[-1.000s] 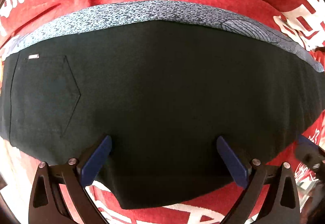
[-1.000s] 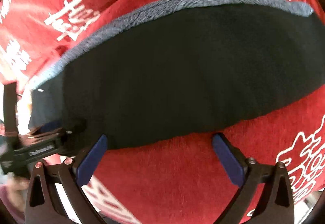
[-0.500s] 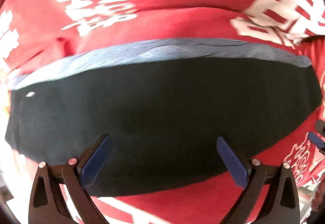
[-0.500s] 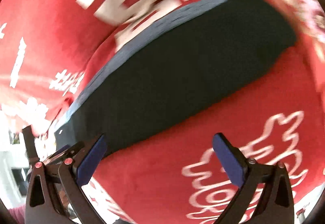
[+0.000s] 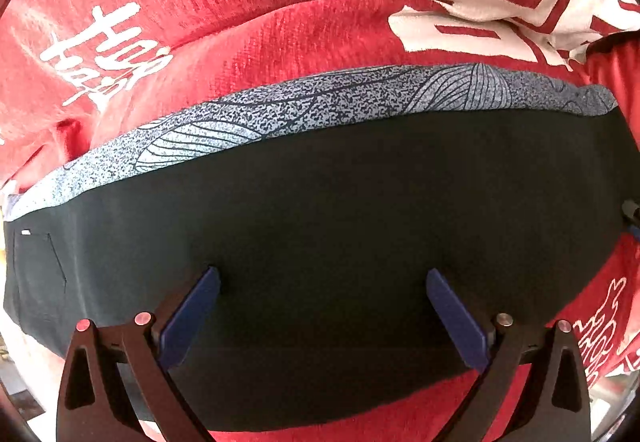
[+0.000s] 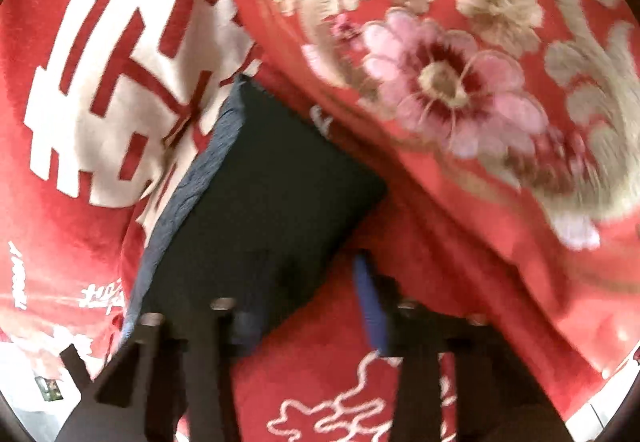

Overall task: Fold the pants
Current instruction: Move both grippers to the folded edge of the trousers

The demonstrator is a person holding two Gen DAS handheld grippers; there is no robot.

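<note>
Black pants (image 5: 340, 226) lie folded lengthwise on a red blanket, with a grey-blue patterned strip (image 5: 304, 109) along their far edge. A back pocket shows at the far left. My left gripper (image 5: 322, 274) hangs open straight above the black cloth, nothing between its fingers. In the blurred right wrist view the narrow end of the pants (image 6: 264, 193) points toward me. My right gripper (image 6: 310, 262) is closing. Its left finger is over the cloth and its right finger (image 6: 370, 306) over the blanket, with the pants' near edge between them and a gap still showing.
The red blanket (image 5: 248, 1) with white characters spreads all around the pants. A thick fold of red flowered blanket (image 6: 440, 81) rises just right of the pants' end. Pale floor shows at the lower left (image 6: 32, 402).
The left gripper slid along the pants, so the pocket now sits at the far left. The right gripper rolled and moved to the pants' end, and its jaws narrowed from wide open.
</note>
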